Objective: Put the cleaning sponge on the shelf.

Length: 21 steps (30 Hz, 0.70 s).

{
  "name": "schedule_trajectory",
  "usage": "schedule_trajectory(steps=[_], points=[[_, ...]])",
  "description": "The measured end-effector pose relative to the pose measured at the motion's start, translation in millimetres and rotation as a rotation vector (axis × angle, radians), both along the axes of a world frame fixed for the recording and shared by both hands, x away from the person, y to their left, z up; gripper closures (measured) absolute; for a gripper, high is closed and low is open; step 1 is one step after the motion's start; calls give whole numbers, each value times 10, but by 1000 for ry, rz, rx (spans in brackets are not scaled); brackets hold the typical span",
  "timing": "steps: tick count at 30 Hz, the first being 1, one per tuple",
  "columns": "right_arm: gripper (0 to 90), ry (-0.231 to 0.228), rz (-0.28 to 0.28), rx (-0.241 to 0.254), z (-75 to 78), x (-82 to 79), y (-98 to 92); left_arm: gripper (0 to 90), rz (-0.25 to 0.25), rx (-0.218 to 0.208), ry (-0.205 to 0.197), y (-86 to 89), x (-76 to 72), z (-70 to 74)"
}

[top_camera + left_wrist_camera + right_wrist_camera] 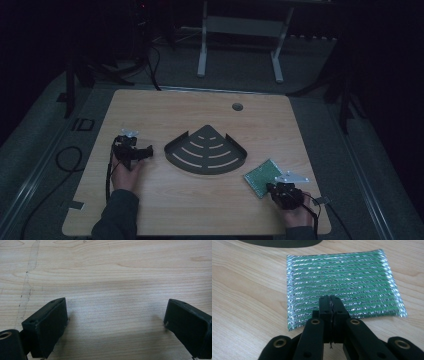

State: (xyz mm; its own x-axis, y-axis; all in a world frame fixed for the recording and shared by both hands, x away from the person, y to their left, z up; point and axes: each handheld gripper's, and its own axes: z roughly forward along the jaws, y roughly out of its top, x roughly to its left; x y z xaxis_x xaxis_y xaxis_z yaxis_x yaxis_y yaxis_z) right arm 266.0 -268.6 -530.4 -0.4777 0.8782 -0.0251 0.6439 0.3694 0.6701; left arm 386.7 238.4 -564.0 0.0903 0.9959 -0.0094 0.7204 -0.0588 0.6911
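Observation:
A green and silver mesh pad (262, 175) (337, 277) lies flat on the wooden table (200, 200), right of centre. My right gripper (272, 188) (331, 302) sits at the pad's near edge, its jaws pressed together with that edge pinched between them. A dark, fan-shaped slotted corner shelf (205, 150) (282, 243) rests in the middle of the table. My left gripper (148, 152) (116, 325) lies to the left of the shelf, open wide, with bare wood between its fingers.
A round cable hole (237, 106) sits near the table's far edge. White frame legs (202, 55) stand on the floor beyond it. Cables (67, 160) trail on the floor to the left. The room around the table is dark.

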Motion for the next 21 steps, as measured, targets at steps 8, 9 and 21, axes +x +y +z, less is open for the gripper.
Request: schedule_trajectory(steps=[8,9,21], points=[[885,10,-25,-6,11,-10,-109,53,1,0,0,-2,0,0],[885,11,-30,-5,11,-6,-127,53,1,0,0,-2,0,0],[890,11,-55,-27,16,78,-212,53,1,0,0,-2,0,0]])
